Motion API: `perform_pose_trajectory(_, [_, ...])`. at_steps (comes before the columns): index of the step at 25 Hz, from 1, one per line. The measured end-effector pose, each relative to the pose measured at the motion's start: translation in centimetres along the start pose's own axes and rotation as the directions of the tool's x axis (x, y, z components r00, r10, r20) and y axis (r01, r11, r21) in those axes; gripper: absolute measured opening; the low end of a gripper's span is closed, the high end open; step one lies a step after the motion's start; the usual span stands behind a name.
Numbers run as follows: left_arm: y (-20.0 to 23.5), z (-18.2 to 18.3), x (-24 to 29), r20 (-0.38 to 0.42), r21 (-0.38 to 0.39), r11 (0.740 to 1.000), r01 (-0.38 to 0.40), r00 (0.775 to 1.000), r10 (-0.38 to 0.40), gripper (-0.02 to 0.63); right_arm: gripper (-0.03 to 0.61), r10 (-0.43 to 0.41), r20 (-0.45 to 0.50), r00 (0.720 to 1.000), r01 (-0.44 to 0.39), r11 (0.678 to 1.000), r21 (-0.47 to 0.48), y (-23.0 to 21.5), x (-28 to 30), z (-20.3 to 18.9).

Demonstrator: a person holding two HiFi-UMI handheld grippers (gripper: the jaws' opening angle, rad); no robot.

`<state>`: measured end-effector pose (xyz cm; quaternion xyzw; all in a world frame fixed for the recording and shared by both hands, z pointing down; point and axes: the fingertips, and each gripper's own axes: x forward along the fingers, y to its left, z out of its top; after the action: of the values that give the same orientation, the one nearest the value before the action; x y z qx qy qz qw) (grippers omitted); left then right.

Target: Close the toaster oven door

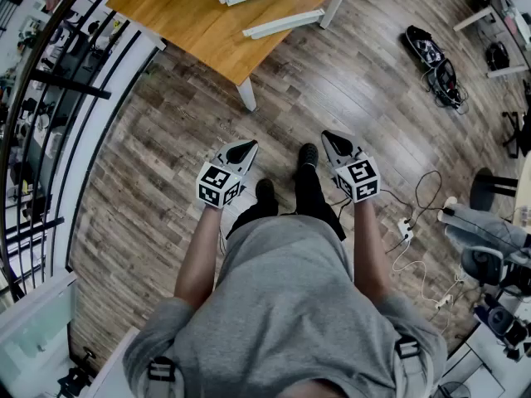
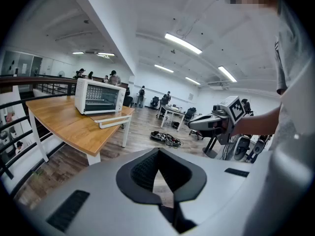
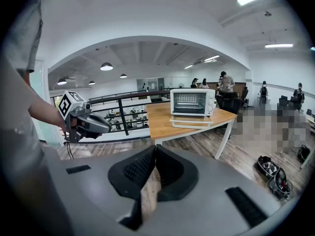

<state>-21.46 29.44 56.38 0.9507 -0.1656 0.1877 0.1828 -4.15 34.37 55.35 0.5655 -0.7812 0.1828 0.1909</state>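
The bench [image 1: 187,19] stands well ahead, with the toaster oven [image 3: 192,103] near its right edge, its door [image 3: 199,122] dropped flat toward that edge and only a wire rack [image 3: 188,98] visible inside. The approach seems not yet begun. The left hand-held gripper [image 1: 242,149] and the right hand-held gripper [image 1: 336,143] hang over the floor [image 1: 158,164], jaws pressed together and empty, so the next move calls for stepping up and lifting the door's front edge until it shuts.

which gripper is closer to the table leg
The left gripper: it sits just short of the table leg; the right gripper is off to the side.
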Motion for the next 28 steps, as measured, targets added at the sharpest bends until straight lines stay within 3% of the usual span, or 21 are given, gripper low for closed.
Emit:
perform_pose_trajectory(5, [-1.1, 1.4, -1.4, 0.051, 0.055, 0.998, 0.017, 0.999, -0.02, 0.015, 0.008, -0.006, -0.002, 1.0, 0.006, 0.999, -0.043, 1.9, -1.1, -0.2])
perform_pose_trajectory(14, [-0.6, 5.1, -5.3, 0.14, 0.117, 0.993, 0.007, 0.99, -0.023, 0.015, 0.008, -0.073, 0.088, 0.993, 0.078, 0.995, -0.056, 3.2, -2.2, 3.3])
perform_pose_trajectory(19, [-1.7, 5.7, -6.7, 0.164, 0.115, 0.993, 0.029, 0.985, -0.048, 0.015, 0.009, -0.02, 0.191, 0.981, 0.029, 0.999, -0.046, 5.2, -3.4, 4.0])
perform_pose_trajectory(28, [-2.1, 5.9, -7.8, 0.179, 0.143, 0.989, 0.037, 0.982, -0.063, 0.015, 0.009, -0.1, 0.217, 0.971, 0.128, 0.985, -0.118, 5.8, -4.2, 4.5])
